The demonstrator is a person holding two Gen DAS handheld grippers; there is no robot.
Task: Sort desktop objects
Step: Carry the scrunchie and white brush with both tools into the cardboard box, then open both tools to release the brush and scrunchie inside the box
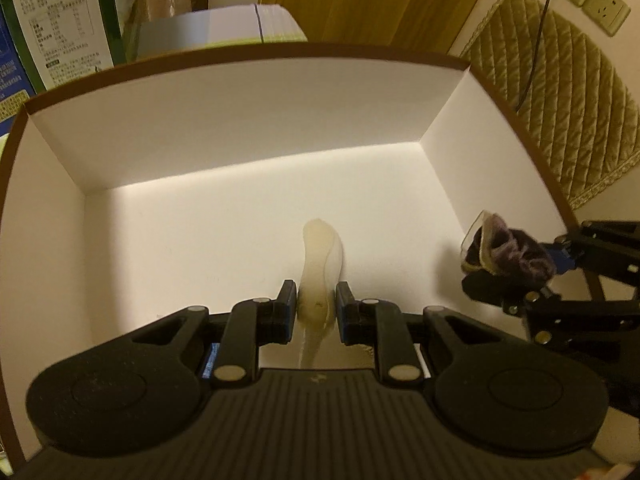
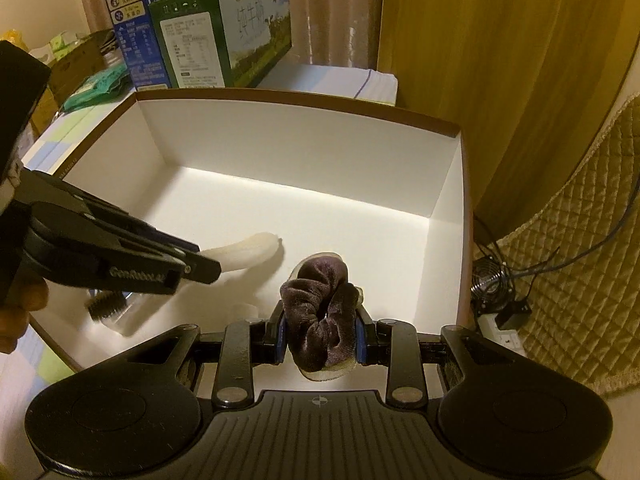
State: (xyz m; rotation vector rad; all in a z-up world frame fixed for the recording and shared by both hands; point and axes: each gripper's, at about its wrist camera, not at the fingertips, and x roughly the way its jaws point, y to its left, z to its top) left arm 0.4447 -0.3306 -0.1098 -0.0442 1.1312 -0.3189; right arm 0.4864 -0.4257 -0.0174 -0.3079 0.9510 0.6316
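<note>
Scrunchie (image 2: 320,312) first: your right tongs (image 2: 320,330) are clamped on this dark velvet hair tie, which bunches up between the blue-lined pads with a pale, translucent edge showing at its top and bottom. It hangs over the near right part of the white box (image 2: 304,148), above the box floor rather than on it. From the left wrist view you see the same bundle (image 1: 508,254) at the right tongs' tip (image 1: 560,256), just inside the box's right wall.

Your left tongs (image 1: 316,304) are closed narrowly on a pale, curved, banana-shaped piece (image 1: 320,268) (its material is hard to tell), whose free end points toward the box's far wall. In the right wrist view that piece (image 2: 248,252) sticks out beyond the left tongs (image 2: 200,266) over the middle of the box floor. Below those tongs a clear plastic thing with a dark bristly brush part (image 2: 106,308) shows near the box's near-left edge, too blurred to name.

The box has a brown rim and sits on a checked surface (image 2: 52,136). Behind it stand a green milk carton (image 2: 224,40) and a blue one (image 2: 132,36), and a folded white cloth (image 2: 340,80). Yellow curtains (image 2: 500,80) hang to the right.
</note>
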